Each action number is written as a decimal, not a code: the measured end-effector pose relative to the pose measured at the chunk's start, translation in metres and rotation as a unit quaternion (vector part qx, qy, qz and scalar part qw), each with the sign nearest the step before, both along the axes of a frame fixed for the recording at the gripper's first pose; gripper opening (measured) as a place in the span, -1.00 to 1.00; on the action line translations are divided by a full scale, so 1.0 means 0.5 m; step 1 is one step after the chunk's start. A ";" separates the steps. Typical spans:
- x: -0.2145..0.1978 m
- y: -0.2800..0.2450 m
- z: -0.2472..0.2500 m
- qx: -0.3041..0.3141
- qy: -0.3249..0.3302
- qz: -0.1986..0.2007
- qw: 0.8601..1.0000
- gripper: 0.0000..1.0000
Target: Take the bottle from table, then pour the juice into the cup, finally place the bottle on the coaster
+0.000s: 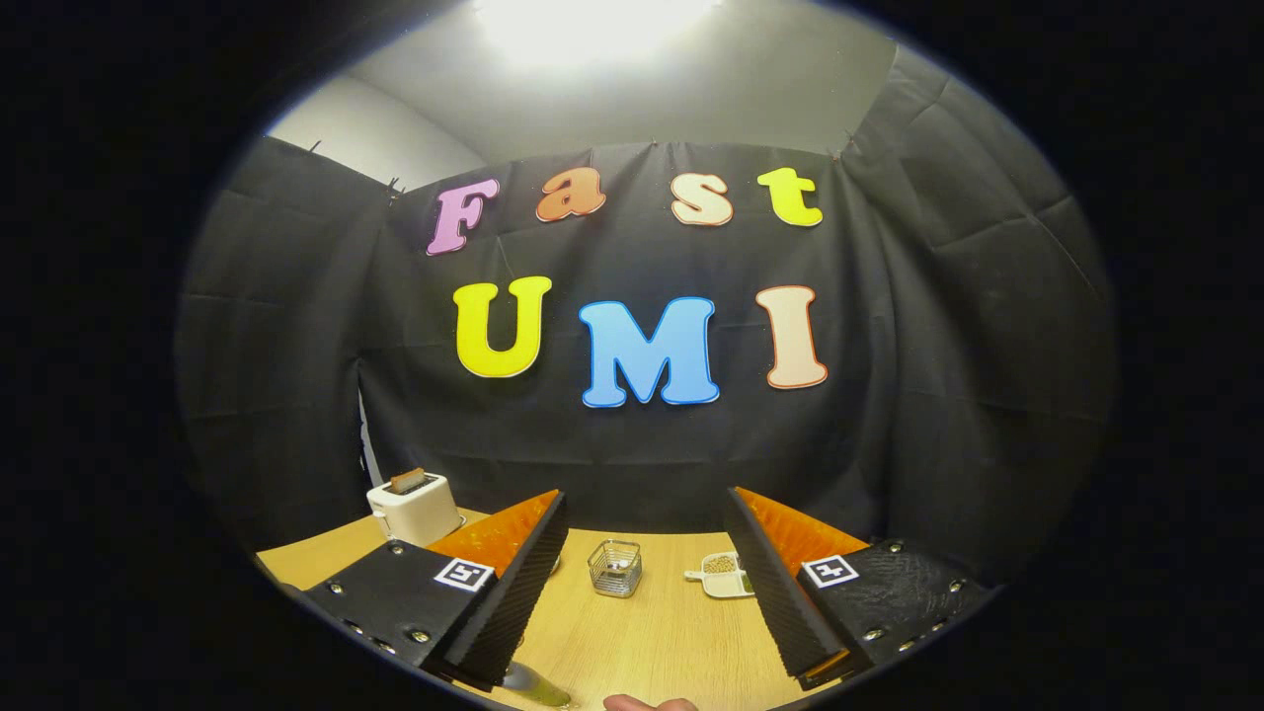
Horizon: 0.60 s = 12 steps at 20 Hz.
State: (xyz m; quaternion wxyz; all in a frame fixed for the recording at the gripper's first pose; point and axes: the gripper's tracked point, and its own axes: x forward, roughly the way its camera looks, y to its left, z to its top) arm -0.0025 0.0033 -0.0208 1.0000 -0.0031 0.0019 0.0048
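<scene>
The gripper [647,583] hangs level above a wooden table [652,632], fingers wide apart and holding nothing, likely ready to approach. What may be the bottle [538,684] lies below the near finger. Beyond sits a wire basket [614,568].

a strong overhead light [592,25] burns out to pure white on the ceiling. the grey wall [632,104] below it falls off in brightness. the wooden table [652,632] is evenly and warmly lit, with soft, short shadows. fisheye distortion bends straight edges near the rim. the spread fingers [513,583] nearest the lens are slightly soft.
</scene>
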 end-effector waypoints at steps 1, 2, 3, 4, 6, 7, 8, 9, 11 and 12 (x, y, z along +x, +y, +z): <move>-0.002 0.007 -0.010 0.002 0.000 0.004 1.000 0.96; -0.005 0.014 -0.021 0.005 -0.001 0.008 1.000 0.96; -0.009 0.021 -0.035 0.008 -0.003 0.012 1.000 0.96; -0.015 0.030 -0.047 0.013 -0.008 0.015 1.000 0.96; -0.031 0.053 -0.084 0.022 -0.019 0.022 0.999 0.96; -0.038 0.065 -0.110 0.024 -0.023 0.024 0.999 0.96; -0.044 0.076 -0.135 0.024 -0.027 0.026 0.999 0.96; -0.049 0.090 -0.165 0.020 -0.028 0.027 0.999 0.96; -0.055 0.119 -0.231 0.010 -0.021 0.032 0.999 0.96; -0.057 0.139 -0.263 0.005 -0.013 0.038 0.999 0.96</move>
